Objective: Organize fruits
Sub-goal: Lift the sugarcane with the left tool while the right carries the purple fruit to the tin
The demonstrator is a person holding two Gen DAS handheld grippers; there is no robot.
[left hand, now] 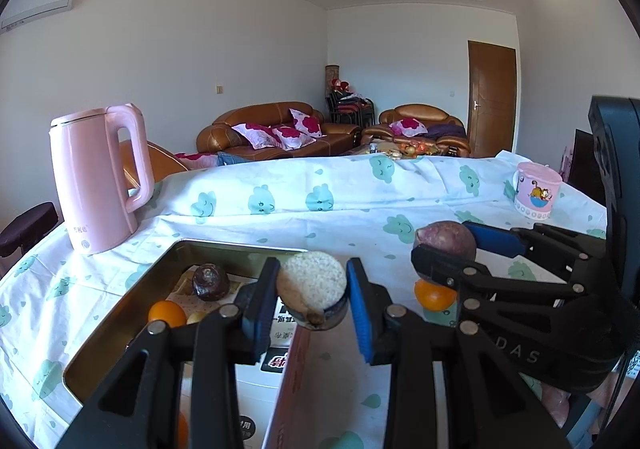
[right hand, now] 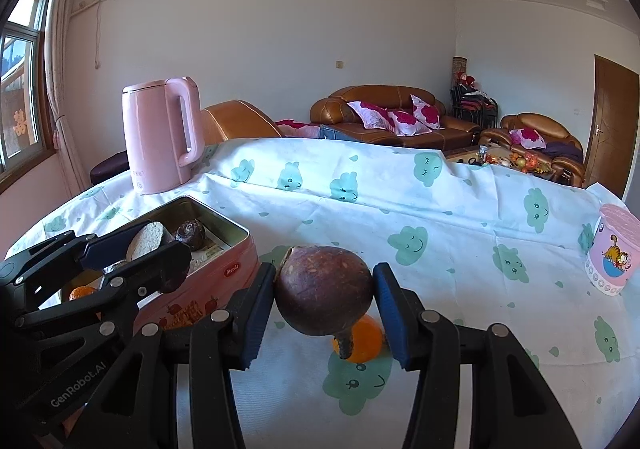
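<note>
My left gripper clamps a pale cut root piece over the pink tin; my right gripper grips a brown round root. An orange lies underneath on the tablecloth. The pink kettle stands at eleven o'clock, the cartoon mug at three.
</note>
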